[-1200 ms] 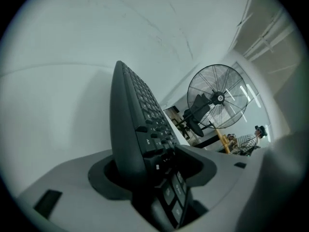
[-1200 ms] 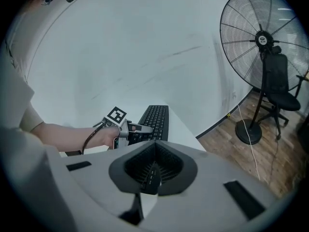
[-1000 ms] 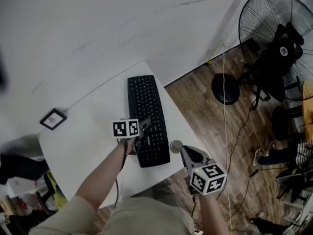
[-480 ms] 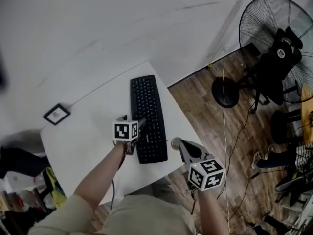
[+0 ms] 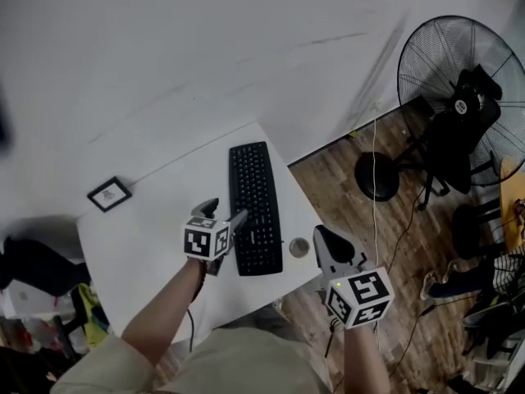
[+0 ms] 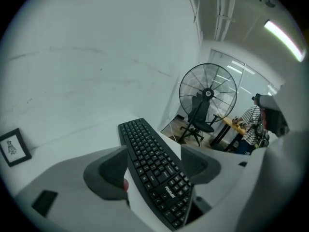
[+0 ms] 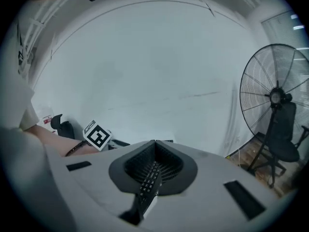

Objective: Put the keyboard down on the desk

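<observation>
One hazard remains: the keyboard (image 5: 254, 208) lies flat on the bench (image 5: 156, 220) mid-frame, but your left gripper (image 5: 225, 212) fingers — apart, closing, straddling its near end — could drag it; right gripper (image 5: 326, 238) fingers are together.

Black keyboard (image 6: 153, 166) between the closing fingers (image 6: 109, 172)

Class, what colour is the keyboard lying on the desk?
The keyboard is black, seen best in the left gripper view.
</observation>
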A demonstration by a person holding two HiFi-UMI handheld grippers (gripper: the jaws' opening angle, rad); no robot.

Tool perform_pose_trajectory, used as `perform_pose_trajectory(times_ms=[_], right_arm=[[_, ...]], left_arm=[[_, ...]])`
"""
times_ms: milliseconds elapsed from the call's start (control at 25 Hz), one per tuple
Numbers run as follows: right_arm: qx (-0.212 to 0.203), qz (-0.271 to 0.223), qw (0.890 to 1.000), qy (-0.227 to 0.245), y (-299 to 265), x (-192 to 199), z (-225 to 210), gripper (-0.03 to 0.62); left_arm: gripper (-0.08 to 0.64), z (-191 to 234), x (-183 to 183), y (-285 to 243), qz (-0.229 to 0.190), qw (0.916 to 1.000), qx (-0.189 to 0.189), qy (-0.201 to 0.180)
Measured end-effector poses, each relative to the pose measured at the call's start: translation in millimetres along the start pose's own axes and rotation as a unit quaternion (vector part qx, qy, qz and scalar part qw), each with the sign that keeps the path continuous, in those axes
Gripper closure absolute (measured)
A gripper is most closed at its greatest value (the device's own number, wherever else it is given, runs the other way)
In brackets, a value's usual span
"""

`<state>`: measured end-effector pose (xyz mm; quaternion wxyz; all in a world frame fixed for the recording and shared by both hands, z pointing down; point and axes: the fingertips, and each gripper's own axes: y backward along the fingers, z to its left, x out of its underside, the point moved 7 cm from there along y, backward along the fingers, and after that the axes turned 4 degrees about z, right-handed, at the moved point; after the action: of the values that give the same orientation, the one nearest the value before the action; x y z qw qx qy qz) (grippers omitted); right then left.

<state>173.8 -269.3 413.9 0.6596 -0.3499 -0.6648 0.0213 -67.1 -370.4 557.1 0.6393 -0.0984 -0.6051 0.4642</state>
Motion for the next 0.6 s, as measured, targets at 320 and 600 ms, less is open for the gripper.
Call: perform_pose_trajectory(times_ms=[320,600], right_arm=[[0.005,-0.098,0.994,0.055,53,-71,18,0.566],[-0.005,-0.161,0.984,0.075,95,-107,33,0.568]], left_arm=[[0.331,-29,-42,75,-0.090,0.9945,0.024,-0.048],[0.455,-63,-88,162,-0.212,0.9712,0.044,-0.101]])
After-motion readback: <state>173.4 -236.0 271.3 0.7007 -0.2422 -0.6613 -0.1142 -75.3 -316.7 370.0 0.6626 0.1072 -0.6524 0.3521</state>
